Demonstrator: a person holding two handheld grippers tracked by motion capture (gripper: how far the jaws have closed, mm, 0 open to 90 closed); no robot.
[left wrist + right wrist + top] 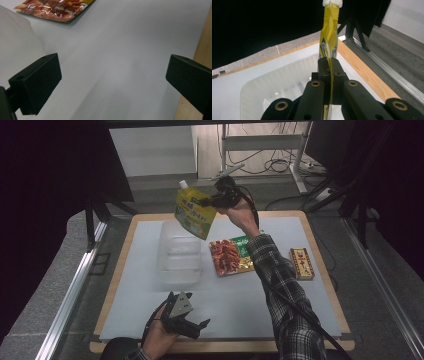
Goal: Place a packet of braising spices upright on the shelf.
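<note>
While your right gripper [216,200] clamps the yellow pouch [194,213] upper centre, hiding its edge, your left gripper [192,325] gapes empty.

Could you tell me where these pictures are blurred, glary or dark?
High view: clear plastic container looks smeared and faint, surroundings dark. Left gripper view: glare on the red snack packet, white mat soft. Right gripper view: yellow spout pouch sharp, background black.

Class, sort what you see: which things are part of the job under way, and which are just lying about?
In use:
- yellow spouted pouch, pinched in the right gripper
- clear plastic tub under it

Lying about:
- red snack packet
- small red box
- left gripper, open
</note>
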